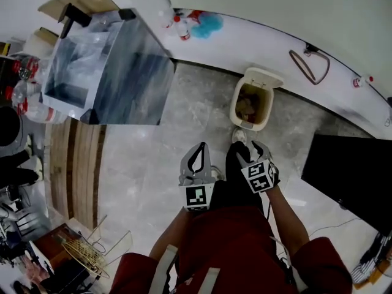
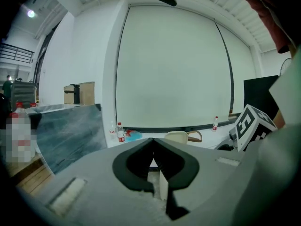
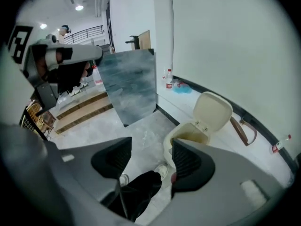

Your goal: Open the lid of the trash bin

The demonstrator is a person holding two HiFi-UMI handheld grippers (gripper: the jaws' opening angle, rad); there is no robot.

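**A:** Where is the trash bin, and how is its lid?

**B:** The trash bin [image 1: 252,108] stands on the floor [image 1: 153,158] against the white wall [image 1: 275,11], straight ahead of the person. Its lid [image 1: 264,77] is tipped up and back toward the wall, so the mouth is open. Something brownish lies inside.

**A:** So the job is done?

**B:** By my reading, yes; I see nothing left to open. A shoe [image 1: 238,136] is at the bin's base, but I can't tell whether it presses a pedal.

**A:** And the grippers?

**B:** Neither touches the bin, and both hold nothing. The left gripper [image 1: 199,149] has its fingers [image 2: 136,166] pressed together. The right gripper [image 1: 250,150] has its fingers [image 3: 188,161] spread, with only floor and a trouser leg [image 3: 141,192] beyond.
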